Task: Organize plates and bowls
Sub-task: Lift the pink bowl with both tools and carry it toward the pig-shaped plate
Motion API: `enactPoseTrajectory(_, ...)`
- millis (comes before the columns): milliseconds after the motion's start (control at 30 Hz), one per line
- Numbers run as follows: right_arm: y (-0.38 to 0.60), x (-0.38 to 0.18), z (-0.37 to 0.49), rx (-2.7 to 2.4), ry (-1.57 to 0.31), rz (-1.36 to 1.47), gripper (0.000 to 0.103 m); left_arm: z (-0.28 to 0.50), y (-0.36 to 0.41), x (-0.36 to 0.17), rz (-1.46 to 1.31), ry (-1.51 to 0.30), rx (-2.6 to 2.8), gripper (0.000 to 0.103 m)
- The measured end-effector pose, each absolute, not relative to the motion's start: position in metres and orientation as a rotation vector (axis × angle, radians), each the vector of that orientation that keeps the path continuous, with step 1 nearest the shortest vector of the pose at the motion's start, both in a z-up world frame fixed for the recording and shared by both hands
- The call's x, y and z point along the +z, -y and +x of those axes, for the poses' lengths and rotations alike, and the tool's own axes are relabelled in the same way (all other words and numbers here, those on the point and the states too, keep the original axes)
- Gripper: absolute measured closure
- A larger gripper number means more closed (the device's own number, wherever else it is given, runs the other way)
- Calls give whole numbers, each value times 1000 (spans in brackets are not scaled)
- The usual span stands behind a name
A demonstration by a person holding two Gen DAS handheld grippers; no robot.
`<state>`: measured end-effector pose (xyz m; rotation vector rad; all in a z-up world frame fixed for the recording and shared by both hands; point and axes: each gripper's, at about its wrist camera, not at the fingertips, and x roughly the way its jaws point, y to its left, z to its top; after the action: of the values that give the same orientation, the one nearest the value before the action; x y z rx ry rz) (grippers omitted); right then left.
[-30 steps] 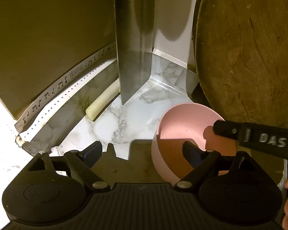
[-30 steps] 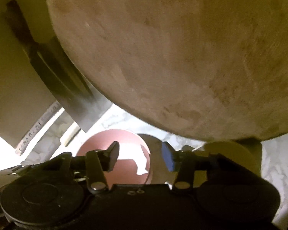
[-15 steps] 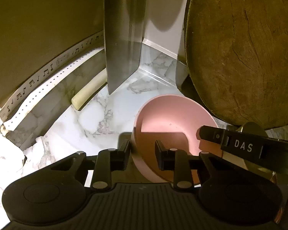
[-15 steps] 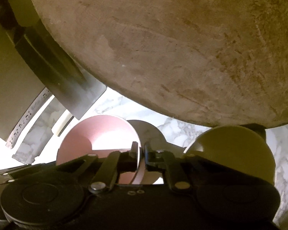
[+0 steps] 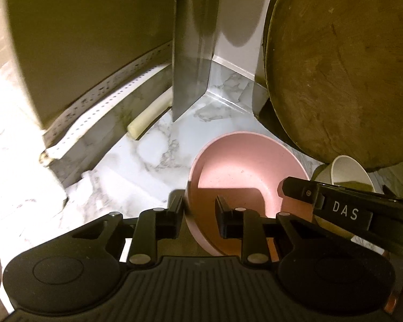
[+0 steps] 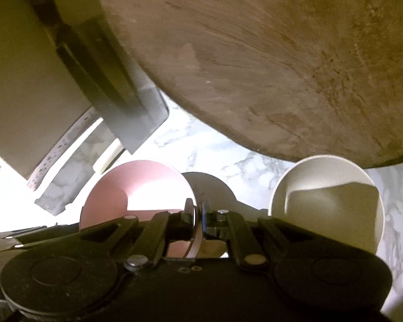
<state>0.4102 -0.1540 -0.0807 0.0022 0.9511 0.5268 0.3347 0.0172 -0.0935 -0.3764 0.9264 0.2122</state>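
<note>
Marble counter (image 5: 158,145) runs into a corner, a round wooden board (image 5: 344,61) leaning there; my pink bowl (image 5: 244,166) sits before it, a white bowl (image 6: 327,185) just beside. My left gripper (image 5: 198,209) has just clamped the pink bowl's near rim; my right gripper (image 6: 198,209) pinches its far rim.

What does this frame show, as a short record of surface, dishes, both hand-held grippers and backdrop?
surface: marble counter
dishes: pink bowl; white bowl beside it
left hand-held gripper: fingers straddle the pink bowl's near wall, one inside, one outside; pad contact unclear
right hand-held gripper: shut on the pink bowl's opposite rim
backdrop: round wooden board leaning upright; steel panel in the corner
</note>
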Motion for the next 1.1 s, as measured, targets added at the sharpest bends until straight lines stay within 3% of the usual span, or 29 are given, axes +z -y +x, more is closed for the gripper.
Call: enactPoseTrajectory(1100, 179, -44, 258, 497, -933, 49, 97, 202, 7, -57, -292, -979, 105, 78)
